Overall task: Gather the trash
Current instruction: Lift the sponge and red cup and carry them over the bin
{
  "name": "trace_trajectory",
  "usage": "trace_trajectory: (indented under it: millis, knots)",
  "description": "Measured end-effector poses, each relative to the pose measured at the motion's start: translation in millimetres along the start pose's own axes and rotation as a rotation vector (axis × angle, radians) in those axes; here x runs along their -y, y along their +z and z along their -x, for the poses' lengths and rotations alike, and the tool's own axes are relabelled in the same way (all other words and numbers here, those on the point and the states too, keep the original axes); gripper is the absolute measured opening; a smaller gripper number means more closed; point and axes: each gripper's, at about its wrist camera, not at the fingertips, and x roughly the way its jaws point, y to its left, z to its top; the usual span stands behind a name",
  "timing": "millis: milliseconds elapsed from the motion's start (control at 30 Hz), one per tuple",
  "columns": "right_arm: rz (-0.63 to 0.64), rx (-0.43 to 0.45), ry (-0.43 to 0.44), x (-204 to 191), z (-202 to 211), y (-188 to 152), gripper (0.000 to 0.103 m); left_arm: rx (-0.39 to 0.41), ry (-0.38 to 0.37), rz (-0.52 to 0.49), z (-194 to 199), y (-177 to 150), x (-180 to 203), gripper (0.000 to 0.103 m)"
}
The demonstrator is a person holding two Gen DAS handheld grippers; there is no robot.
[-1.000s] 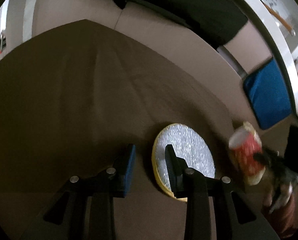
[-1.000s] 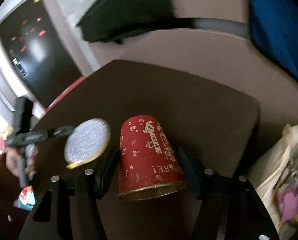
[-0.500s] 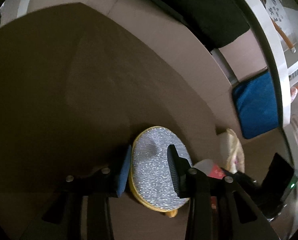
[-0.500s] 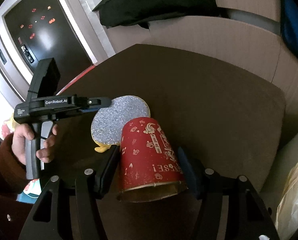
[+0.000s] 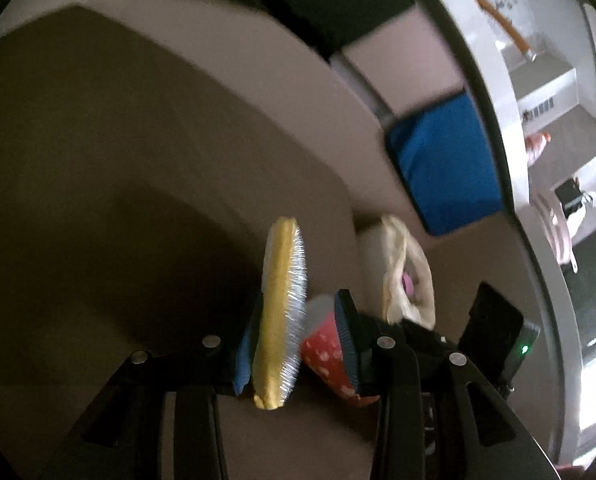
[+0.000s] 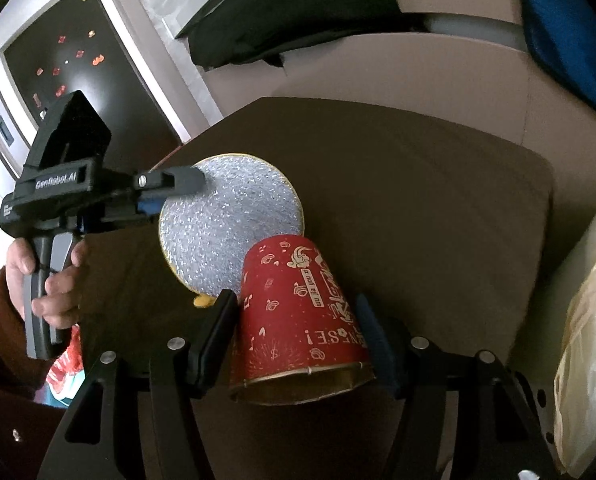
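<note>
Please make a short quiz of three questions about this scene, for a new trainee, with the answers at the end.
1. True or false: the right gripper holds the red cup with its open mouth toward the camera.
2. What is between the fingers of the left gripper?
A. a plastic bag
B. a round yellow pad with a silver face
C. a blue cushion
3. On which side of the right wrist view is the plastic bag?

Key
1. True. The gold rim is nearest the camera and the print reads upside down.
2. B. The pad stands on edge against the blue fingertip, lifted off the table.
3. The right edge, past the table.
</note>
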Motion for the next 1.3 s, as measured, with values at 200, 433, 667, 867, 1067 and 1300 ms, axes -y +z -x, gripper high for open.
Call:
trace_trajectory:
  millis: [200, 433, 667, 867, 1067, 1300]
  knots:
    - [-0.013, 0.016, -0.007, 7, 13, -10, 0.059, 0.041, 0.137, -0.098, -6, -9, 23, 0.016]
    - [0.038, 0.026, -0.02, 4, 20, -20, 0.062, 0.15, 0.276, -0.213, 6, -27, 45, 0.014]
    - [0.128, -0.001, -0.068, -6, 13, -32, 0.07, 0.169, 0.324, -0.233, 11, -37, 43, 0.014]
    - [0.116, 0.017, -0.09, -3, 20, -36, 0.069, 0.215, 0.392, -0.26, 17, -43, 49, 0.014]
    - [0.082, 0.145, -0.139, -2, 62, -26, 0.067, 0.347, 0.464, -0.374, 37, -53, 89, 0.014]
    - [0.039, 0.286, -0.205, 2, 131, -7, 0.067, 0.516, 0.516, -0.514, 58, -68, 165, 0.014]
